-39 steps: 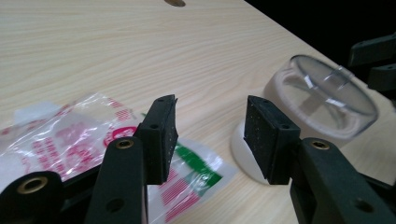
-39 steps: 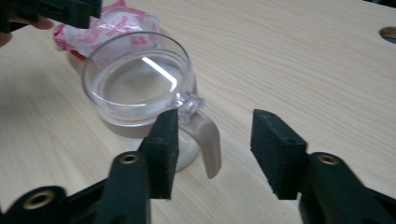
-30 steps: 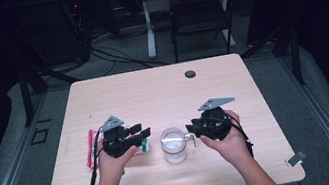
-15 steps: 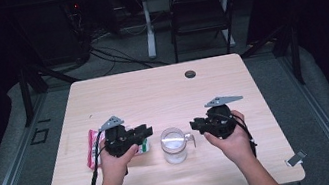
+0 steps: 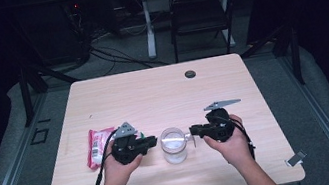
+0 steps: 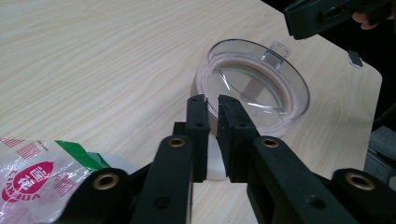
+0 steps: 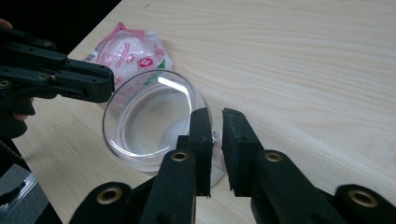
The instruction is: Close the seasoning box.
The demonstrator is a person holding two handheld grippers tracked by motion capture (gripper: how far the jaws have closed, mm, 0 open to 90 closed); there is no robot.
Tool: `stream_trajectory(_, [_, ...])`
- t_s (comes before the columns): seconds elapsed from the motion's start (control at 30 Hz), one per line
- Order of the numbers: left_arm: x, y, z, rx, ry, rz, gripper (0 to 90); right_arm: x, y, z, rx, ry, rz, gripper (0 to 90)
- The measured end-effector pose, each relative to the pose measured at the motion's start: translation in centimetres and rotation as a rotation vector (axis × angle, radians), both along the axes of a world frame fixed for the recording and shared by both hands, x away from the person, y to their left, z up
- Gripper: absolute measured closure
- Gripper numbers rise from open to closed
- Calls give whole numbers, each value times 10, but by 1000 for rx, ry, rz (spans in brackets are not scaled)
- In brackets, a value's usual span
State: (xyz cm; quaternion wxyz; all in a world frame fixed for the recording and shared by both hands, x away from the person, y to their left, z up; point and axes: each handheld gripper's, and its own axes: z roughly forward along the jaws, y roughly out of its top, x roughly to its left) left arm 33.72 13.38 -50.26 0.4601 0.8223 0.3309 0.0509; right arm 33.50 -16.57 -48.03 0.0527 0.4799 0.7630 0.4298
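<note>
A clear, round plastic jar (image 5: pixel 173 144) with a small tab handle stands upright near the front edge of the pale wood-grain table (image 5: pixel 162 93), between the two claws. The left claw (image 5: pixel 153 140) and the right claw (image 5: pixel 192 131) point at it from either side, just beside its wall; their black jaws have just been closing to a narrow slit with nothing gripped. A crinkled pink-and-white plastic packet (image 5: pixel 96 145) lies flat beyond the left claw.

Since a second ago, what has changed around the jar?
Both the left gripper and the right gripper have just been closing their jaws, now almost together beside the clear jar, with nothing visibly clamped. Jar and pink packet stayed where they were.
</note>
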Motion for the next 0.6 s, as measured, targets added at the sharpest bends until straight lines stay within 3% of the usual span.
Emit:
stream_trajectory(0.17, [-1,0,-2,20,12,-19,887,2,4,-3,-8,15,14,844])
stream_trajectory(0.2, [-1,-1,-5,13,39,-24,895,3,5,-3,-9,16,14,844])
stream_trajectory(0.23, [-1,-1,-5,13,39,-24,900,3,5,-3,-9,16,14,844])
stream_trajectory(0.6, [-3,-7,-13,52,84,-65,900,6,7,-5,-16,25,11,862])
